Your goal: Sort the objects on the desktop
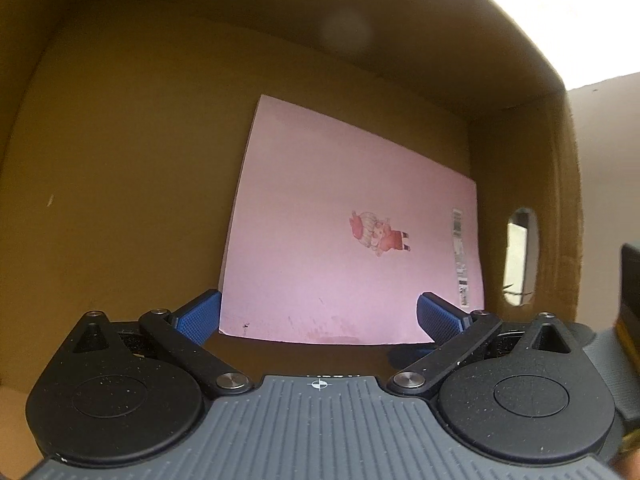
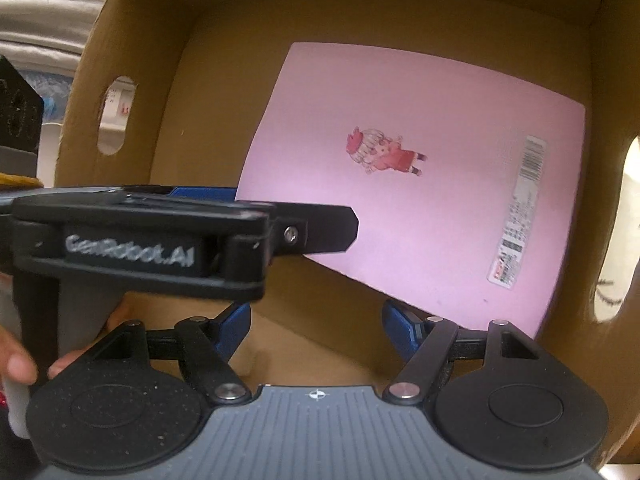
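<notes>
Pink notebook [image 1: 344, 232] lies flat in the cardboard box [image 1: 120, 160], just ahead of my left claw [image 1: 318, 316]. Both claws gape wide and hold nothing, the right claw [image 2: 316, 330] too. I guess that one is sorted; I see no others.

Likely home: cardboard box [image 2: 168, 92] interior, folded grey bedding [image 2: 44, 20] beyond.

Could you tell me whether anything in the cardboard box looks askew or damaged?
The pink notebook lies flat on the floor of the cardboard box but skewed, its edges not parallel to the walls. Faint dark smudges mark its near edge. Nothing looks torn or spilled.
</notes>
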The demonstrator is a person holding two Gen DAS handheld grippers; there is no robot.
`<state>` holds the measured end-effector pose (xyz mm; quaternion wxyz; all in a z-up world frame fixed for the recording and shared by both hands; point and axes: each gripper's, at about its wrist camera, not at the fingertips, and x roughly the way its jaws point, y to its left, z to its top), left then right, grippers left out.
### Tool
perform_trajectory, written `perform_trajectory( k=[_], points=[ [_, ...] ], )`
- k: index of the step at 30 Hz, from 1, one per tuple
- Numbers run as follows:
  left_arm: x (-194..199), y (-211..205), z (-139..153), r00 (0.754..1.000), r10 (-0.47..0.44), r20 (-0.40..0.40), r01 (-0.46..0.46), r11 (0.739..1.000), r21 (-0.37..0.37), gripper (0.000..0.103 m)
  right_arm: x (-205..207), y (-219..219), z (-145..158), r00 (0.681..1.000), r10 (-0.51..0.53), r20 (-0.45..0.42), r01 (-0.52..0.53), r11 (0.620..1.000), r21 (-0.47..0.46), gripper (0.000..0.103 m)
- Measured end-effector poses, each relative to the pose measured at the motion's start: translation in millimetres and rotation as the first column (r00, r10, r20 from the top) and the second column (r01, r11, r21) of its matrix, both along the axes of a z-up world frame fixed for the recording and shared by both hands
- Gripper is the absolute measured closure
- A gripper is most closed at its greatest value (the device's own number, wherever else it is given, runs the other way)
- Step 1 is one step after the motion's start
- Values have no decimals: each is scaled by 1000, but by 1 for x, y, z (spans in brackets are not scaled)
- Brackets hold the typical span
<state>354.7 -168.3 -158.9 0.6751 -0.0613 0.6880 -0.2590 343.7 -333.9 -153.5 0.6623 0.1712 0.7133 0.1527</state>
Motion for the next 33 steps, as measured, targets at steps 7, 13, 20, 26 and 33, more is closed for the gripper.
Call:
perform_trajectory(
  k=[7, 13, 20, 26, 33],
  points=[
    [-9, -2, -7, 1000, 6, 23, -5, 999, -44, 0, -5, -9, -6, 999, -29, 20, 29, 1000, -6, 28],
    [-18, -3, -12, 998, 15, 56, -11, 997, -73, 0, -9, -19, -3, 993, -89, 73, 89, 996, -2, 28],
    [-28, -2, -19, 995, 34, 90, -24, 994, -102, 0, -15, -28, -1, 981, -151, 123, 149, 989, 25, 28],
    [-39, -3, -26, 993, 45, 108, -32, 992, -119, 0, -23, -38, 0, 969, -207, 135, 201, 978, 52, 28],
    [-60, -2, -40, 994, 57, 94, -48, 994, -99, 0, -26, -50, 6, 965, -233, 117, 228, 972, 59, 28]
  ],
)
